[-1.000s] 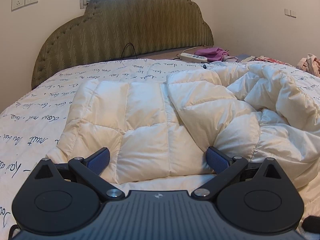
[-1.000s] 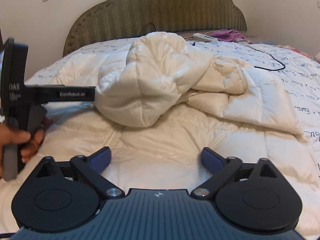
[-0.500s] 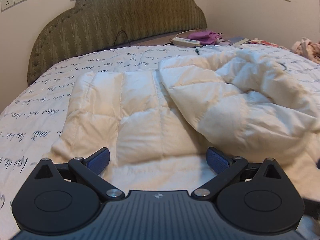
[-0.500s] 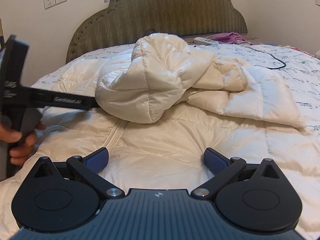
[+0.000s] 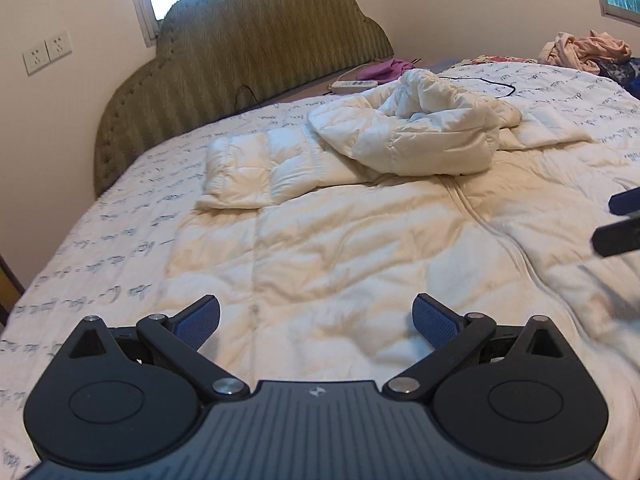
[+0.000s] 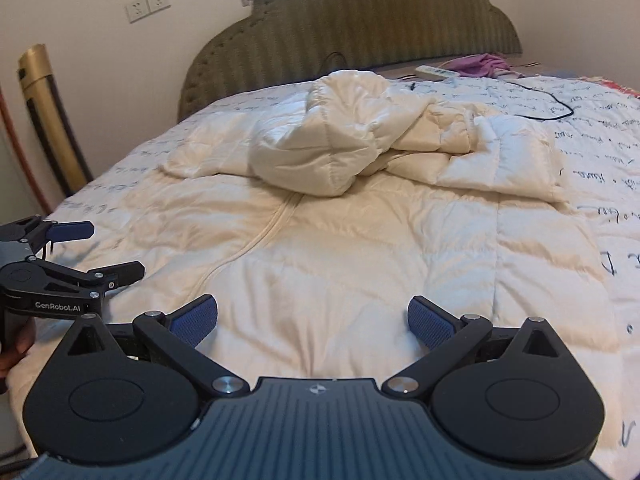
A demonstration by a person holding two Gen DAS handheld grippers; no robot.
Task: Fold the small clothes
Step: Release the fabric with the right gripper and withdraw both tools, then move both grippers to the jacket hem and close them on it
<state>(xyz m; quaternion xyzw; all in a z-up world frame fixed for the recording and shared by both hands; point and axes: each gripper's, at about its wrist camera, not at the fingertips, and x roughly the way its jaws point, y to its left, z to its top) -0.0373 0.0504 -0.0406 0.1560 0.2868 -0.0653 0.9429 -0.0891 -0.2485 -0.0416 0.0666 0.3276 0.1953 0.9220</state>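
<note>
Blue-padded, the left gripper (image 5: 316,322) and right gripper (image 6: 312,320) both hover with jaws spread wide, holding nothing, above the near hem of a cream puffer jacket (image 6: 360,248) spread flat on the bed (image 5: 120,248); farther off, its hood (image 6: 320,148) lies bunched before the headboard (image 6: 360,28).

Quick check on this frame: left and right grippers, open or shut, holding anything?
Left gripper: open, fingers spread wide, holding nothing, above the cream quilted down jacket.
Right gripper: open, empty, above the same jacket.
</note>
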